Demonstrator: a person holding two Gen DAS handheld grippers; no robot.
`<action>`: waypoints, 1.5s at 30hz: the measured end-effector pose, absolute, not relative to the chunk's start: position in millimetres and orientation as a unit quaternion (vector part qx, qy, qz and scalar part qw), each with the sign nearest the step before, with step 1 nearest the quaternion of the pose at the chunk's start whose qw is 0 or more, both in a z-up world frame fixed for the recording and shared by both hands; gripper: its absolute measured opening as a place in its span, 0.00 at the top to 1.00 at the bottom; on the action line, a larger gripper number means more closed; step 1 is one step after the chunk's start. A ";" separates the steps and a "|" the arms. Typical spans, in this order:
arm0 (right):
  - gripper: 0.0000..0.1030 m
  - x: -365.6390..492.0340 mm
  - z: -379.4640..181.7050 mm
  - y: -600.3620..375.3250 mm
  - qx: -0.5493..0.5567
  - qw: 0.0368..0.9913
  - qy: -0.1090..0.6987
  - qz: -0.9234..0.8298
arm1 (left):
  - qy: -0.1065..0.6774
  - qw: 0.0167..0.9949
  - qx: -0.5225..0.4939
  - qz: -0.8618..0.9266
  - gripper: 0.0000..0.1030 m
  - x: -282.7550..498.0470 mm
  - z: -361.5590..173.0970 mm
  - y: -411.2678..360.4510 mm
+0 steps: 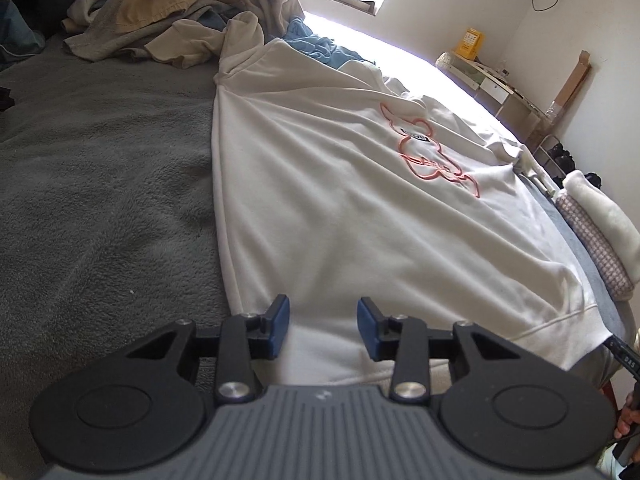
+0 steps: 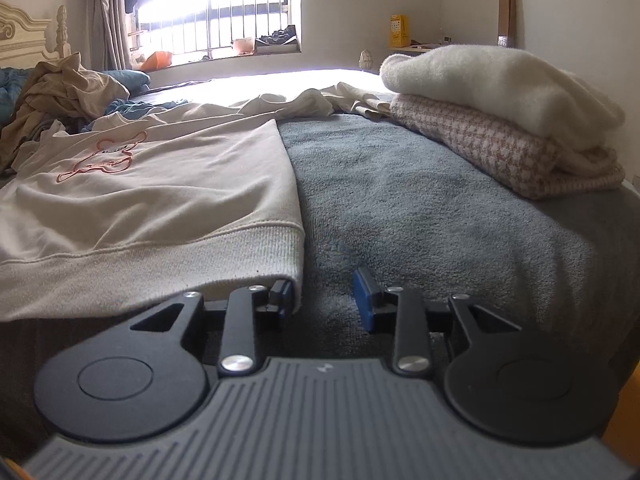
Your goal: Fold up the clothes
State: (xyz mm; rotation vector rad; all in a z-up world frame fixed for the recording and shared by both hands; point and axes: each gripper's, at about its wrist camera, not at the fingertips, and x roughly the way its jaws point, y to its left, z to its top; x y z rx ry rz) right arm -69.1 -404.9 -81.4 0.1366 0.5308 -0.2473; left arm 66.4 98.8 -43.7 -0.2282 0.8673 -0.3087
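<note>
Sweatshirt [image 1: 340,184], cream with an orange outline drawing on the chest, is lying spread flat on the grey blanket [image 1: 104,184] of the bed, its ribbed hem hanging over the near edge and its neck pointing toward the far side by the window; judging by the soft creases, it is a light, limp knit that is going to sag and drag rather than hold any shape, so it wants lifting at two points at once; the thick hem looks like the firmest place to pinch, since it is double-layered and not slippery. The left gripper [image 1: 323,326] is hovering over the hem near its left corner with its blue pads standing apart, nothing pinched between them; the right gripper [image 2: 326,300] is sitting at the hem's right corner, its left pad just beside or tucked under the ribbing, jaws parted and not clamping. A stack of folded clothes [image 2: 504,116] is resting toward the right edge of the bed; a heap of unfolded clothes [image 1: 172,12] is waiting at the far left corner.
</note>
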 end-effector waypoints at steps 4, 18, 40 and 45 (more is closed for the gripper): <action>0.70 -93.9 -69.1 -408.5 0.048 0.948 0.287 -0.132 | 0.416 0.897 -0.083 -0.120 0.60 67.7 -31.0 93.5; 0.82 -13.4 -89.8 -417.6 0.141 0.954 0.263 0.001 | 0.405 0.903 -0.128 -0.062 0.58 103.9 -42.3 89.0; 0.83 80.1 -57.2 -275.6 0.081 0.941 0.309 0.114 | 0.367 0.916 -0.053 -0.149 0.52 91.9 -37.2 65.3; 0.83 17.1 -68.9 -210.0 -0.003 0.942 0.296 0.161 | 0.357 0.920 -0.022 -0.158 0.52 61.4 -53.7 79.1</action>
